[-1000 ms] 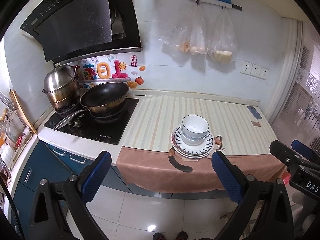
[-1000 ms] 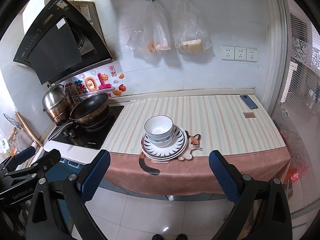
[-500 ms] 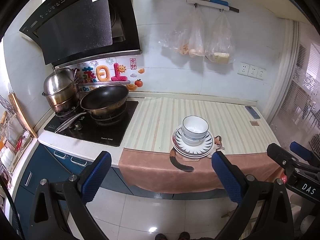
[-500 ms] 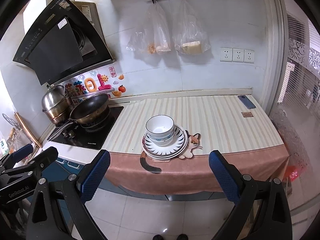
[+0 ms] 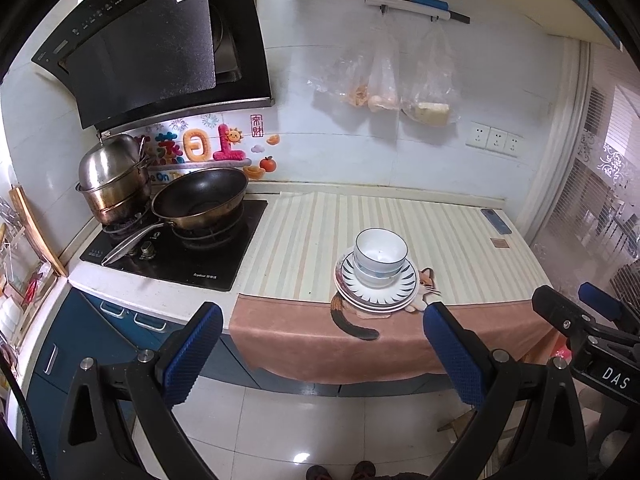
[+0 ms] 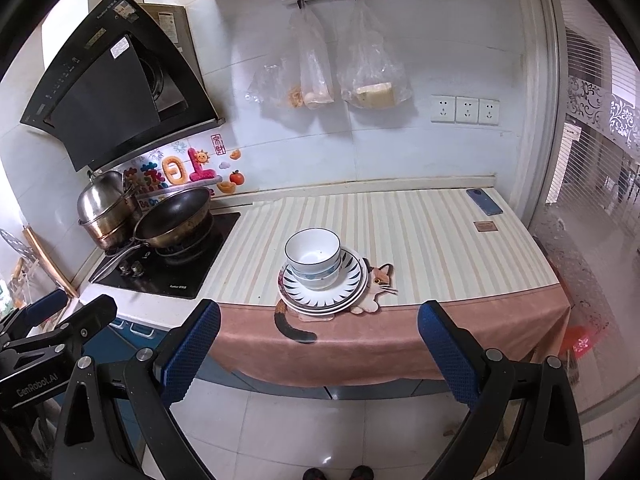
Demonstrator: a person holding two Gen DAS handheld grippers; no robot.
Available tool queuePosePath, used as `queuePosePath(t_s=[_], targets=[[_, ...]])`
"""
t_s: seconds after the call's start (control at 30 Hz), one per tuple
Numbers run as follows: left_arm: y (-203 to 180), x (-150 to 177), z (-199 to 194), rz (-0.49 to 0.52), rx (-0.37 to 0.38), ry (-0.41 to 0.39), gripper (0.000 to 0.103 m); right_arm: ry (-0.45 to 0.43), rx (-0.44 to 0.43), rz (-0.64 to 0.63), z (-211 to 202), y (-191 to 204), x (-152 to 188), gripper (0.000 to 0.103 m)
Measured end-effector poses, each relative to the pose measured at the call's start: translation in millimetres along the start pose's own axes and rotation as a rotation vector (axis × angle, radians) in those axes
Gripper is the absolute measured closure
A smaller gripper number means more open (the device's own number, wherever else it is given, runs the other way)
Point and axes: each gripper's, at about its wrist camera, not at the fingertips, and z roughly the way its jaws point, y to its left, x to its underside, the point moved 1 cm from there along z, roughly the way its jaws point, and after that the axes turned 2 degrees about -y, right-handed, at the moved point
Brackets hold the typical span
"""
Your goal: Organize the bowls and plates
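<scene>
Stacked white bowls [image 5: 381, 255] [image 6: 314, 258] sit on a stack of plates [image 5: 404, 292] [image 6: 352, 286] with a dark ray pattern, on a cat-shaped mat near the counter's front edge. My left gripper [image 5: 322, 348] is open and empty, held back over the floor in front of the counter. My right gripper [image 6: 318, 346] is open and empty, also back from the counter. Each gripper shows at the side of the other's view, the right one [image 5: 576, 320] and the left one [image 6: 60, 320].
A striped mat and brown cloth [image 6: 400, 336] cover the counter. A black wok [image 5: 200, 200] and a steel pot [image 5: 114, 180] stand on the stove at left. A phone [image 6: 484, 202] lies at the back right. Plastic bags [image 6: 360, 68] hang on the wall.
Both grippers have drifted slightly back and shifted a little; the dishes have not moved. Both stay open.
</scene>
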Motion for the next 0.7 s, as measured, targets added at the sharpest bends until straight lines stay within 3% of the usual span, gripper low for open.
queuePosePath(t_s=[0.7], targets=[[-1.8, -0.2, 8.2, -0.006, 0.016, 0.030, 0.000, 0.012, -0.003, 0.007, -2.5, -6.5, 8.2, 0.002]])
